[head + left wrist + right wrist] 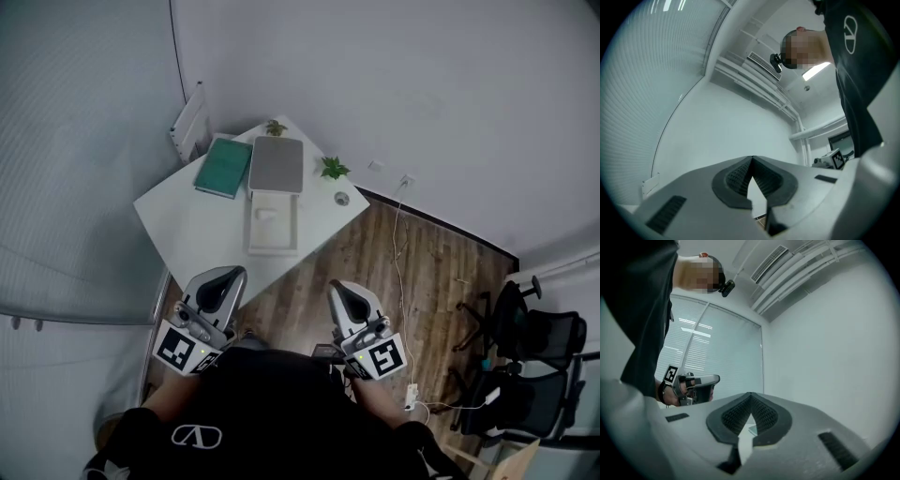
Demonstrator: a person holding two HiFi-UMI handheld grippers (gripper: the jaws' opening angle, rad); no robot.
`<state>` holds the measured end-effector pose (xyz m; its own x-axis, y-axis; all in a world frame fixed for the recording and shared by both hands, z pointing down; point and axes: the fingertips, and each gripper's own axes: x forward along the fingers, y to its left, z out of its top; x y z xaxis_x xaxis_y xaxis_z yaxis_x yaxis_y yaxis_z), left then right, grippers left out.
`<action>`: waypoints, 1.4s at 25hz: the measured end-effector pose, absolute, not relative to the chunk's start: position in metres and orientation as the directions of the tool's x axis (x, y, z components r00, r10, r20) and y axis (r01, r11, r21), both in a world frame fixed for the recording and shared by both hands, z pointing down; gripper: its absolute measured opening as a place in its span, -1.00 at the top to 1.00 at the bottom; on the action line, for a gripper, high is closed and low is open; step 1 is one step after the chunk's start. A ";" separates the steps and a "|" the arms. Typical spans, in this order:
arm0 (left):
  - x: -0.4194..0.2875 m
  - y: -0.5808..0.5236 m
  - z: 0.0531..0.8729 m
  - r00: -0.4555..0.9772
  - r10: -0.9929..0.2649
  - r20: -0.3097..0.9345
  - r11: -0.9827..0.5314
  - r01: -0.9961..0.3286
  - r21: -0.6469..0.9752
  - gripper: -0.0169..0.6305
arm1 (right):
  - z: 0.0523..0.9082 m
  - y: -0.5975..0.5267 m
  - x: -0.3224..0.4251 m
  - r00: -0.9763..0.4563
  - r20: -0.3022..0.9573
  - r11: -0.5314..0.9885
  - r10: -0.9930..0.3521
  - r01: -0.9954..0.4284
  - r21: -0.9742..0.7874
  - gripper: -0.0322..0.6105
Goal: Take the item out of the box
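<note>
The left gripper sits at the lower left of the head view, close against the person's dark shirt. Its own view shows the jaws pressed together at the tips with nothing between them, and looks up at bare wall and ceiling, so the table is out of sight there

The box lies open on the white table in the upper middle of the frame, above both grippers and well apart from them. The item is a small pale shape in the box's upper half, too small to identify. A green book lies at the box's upper left. A grey lid lies directly above the box; whether the two touch cannot be told

The right gripper is at the lower middle, also against the shirt, with its jaws closed and empty. Chairs at the right edge are cut off
</note>
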<state>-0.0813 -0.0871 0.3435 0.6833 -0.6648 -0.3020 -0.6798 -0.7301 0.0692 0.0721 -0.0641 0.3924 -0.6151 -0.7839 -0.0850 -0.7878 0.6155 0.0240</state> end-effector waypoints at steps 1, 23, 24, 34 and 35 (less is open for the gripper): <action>-0.083 -0.098 0.347 0.689 -0.660 -0.298 -0.737 -0.671 0.079 0.93 | 0.393 -0.075 0.069 -0.612 -0.080 0.612 -0.787 -0.791 0.024 0.89; -0.068 -0.179 0.360 0.605 -0.759 -0.241 -0.642 -0.756 0.125 0.93 | 0.391 -0.205 0.058 -0.775 -0.043 0.772 -0.631 -0.633 0.065 0.89; -0.068 -0.179 0.361 0.599 -0.764 -0.239 -0.636 -0.761 0.127 0.93 | 0.391 -0.208 0.058 -0.781 -0.041 0.778 -0.623 -0.624 0.068 0.89; -0.066 -0.191 0.375 0.569 -0.796 -0.208 -0.601 -0.783 0.161 0.93 | 0.398 -0.237 0.045 -0.819 0.040 0.812 -0.573 -0.560 0.167 -0.74; -0.066 -0.192 0.376 0.568 -0.797 -0.206 -0.601 -0.783 0.161 0.93 | 0.401 -0.240 0.042 -0.817 0.058 0.811 -0.573 -0.556 0.184 -0.88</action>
